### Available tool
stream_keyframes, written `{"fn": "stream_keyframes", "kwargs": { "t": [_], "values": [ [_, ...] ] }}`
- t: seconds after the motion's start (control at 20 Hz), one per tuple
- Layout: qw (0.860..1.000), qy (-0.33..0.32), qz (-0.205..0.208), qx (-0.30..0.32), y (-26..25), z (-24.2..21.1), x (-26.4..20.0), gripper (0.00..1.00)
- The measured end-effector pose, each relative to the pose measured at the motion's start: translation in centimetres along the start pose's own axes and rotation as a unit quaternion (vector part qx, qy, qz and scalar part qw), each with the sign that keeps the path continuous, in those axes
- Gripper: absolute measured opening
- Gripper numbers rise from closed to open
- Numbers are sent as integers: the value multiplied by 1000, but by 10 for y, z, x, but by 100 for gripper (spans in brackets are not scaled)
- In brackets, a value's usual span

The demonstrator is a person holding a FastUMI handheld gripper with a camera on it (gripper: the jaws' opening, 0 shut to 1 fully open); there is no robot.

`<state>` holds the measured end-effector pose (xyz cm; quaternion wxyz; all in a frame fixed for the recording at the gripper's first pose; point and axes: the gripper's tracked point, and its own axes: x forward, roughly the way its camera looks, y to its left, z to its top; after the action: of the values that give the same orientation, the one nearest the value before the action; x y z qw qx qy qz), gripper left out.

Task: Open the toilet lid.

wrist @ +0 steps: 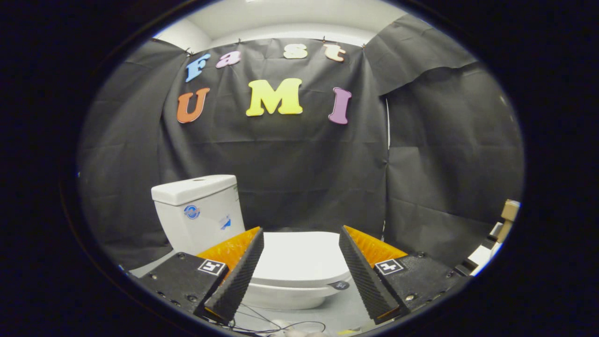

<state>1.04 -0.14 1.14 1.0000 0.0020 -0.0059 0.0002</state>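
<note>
A white toilet stands ahead of me against the black cloth wall. Its lid point(302, 255) lies flat and closed over the bowl point(285, 295), just beyond and between my fingers. The tank point(199, 210) rises behind the lid, off to the left, with two small stickers on its front. My gripper point(301, 234) is open, its fingers spread wide apart with nothing between them, and it sits a little above the lid without touching it.
Black cloth walls close in the booth behind and to the right. Thin cables point(276, 325) lie on the grey floor in front of the bowl. A cardboard box and some gear point(507, 213) sit at the far right.
</note>
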Motion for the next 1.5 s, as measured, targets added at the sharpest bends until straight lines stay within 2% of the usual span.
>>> {"fn": "stream_keyframes", "kwargs": {
  "t": [0.35,0.6,0.9,1.0,1.2,1.3,1.5],
  "values": [
    [999,15,13,29,-4,-4,24,100],
    [999,24,-2,39,-42,-11,61,100],
    [990,96,-5,107,-97,-66,107,100],
    [980,128,-8,150,-116,-94,116,100],
    [950,193,-2,244,-143,-157,125,100],
    [932,220,-2,288,-145,-187,132,100],
    [904,256,-3,341,-147,-228,135,99]
  ]
}}
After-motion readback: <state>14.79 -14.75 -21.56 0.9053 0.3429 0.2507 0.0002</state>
